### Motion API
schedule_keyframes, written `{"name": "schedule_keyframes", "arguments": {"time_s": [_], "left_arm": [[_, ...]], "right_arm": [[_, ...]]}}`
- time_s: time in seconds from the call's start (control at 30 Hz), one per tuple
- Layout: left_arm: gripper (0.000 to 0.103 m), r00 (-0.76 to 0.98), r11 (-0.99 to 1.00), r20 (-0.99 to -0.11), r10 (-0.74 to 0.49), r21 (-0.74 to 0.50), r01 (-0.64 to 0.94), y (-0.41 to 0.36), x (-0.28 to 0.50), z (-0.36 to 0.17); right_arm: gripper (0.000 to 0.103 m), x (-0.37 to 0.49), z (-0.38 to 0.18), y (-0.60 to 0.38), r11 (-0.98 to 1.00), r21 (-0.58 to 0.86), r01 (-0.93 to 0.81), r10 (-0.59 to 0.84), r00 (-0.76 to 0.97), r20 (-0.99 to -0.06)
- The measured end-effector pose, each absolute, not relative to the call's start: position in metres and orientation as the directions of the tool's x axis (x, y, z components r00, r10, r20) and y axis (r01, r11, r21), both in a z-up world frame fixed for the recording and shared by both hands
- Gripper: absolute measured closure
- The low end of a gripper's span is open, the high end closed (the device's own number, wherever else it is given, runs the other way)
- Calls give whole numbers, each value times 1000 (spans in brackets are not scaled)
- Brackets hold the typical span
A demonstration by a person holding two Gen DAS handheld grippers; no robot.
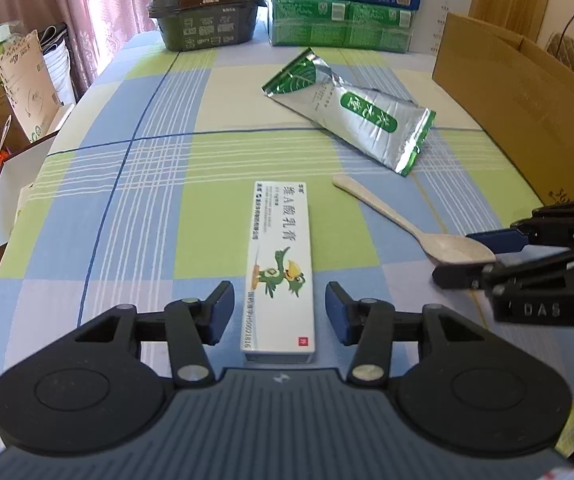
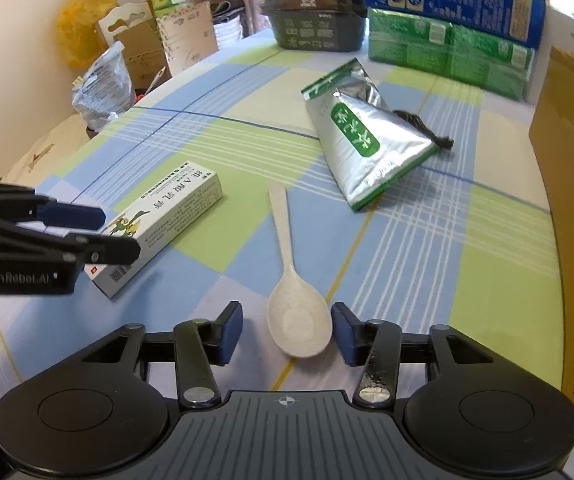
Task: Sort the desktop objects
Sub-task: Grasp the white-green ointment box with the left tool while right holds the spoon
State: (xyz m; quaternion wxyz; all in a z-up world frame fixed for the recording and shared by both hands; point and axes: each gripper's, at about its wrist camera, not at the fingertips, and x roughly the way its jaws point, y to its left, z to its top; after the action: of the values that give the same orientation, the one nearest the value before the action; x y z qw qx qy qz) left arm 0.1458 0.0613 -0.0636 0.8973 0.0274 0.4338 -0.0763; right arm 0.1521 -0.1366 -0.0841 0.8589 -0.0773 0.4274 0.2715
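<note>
Left claw (image 1: 279, 312) is straddling the box (image 1: 279, 264), right claw (image 2: 287, 330) the spoon (image 2: 297, 320); both open, gripping nothing. Centre pads before closing.

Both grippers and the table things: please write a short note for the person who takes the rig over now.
Left gripper: open, straddling the near end of the ointment box, pads not pressing.
Right gripper: open around the bowl of the spoon, pads not pressing.
The silver tea pouch lies further back, with a small black tangle at its far edge. The cardboard box stands at the right edge.
Done: nothing looks sorted; all three things lie on the checked tablecloth.
Left: grasp box and spoon, then the pouch.
</note>
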Motion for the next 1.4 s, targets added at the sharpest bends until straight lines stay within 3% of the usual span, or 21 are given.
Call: {"name": "schedule_keyframes", "arguments": {"time_s": [0.23,0.63,0.97,1.4], "left_arm": [[51,623,986,-770,-134,-40,163,61,153,-68],[51,625,984,-770,-131,-24,176,55,163,-73],[53,636,984,-762,-119,-5,179,52,166,-75],[63,623,983,-775,-107,11,183,51,174,-80]], "right_arm": [[56,154,-89,-135,845,61,-531,378,511,-772],[59,151,-89,-135,831,52,-553,387,509,-769],[67,153,-89,-136,831,63,-552,394,505,-768],[73,153,-90,-130,818,38,-574,391,505,-770]]}}
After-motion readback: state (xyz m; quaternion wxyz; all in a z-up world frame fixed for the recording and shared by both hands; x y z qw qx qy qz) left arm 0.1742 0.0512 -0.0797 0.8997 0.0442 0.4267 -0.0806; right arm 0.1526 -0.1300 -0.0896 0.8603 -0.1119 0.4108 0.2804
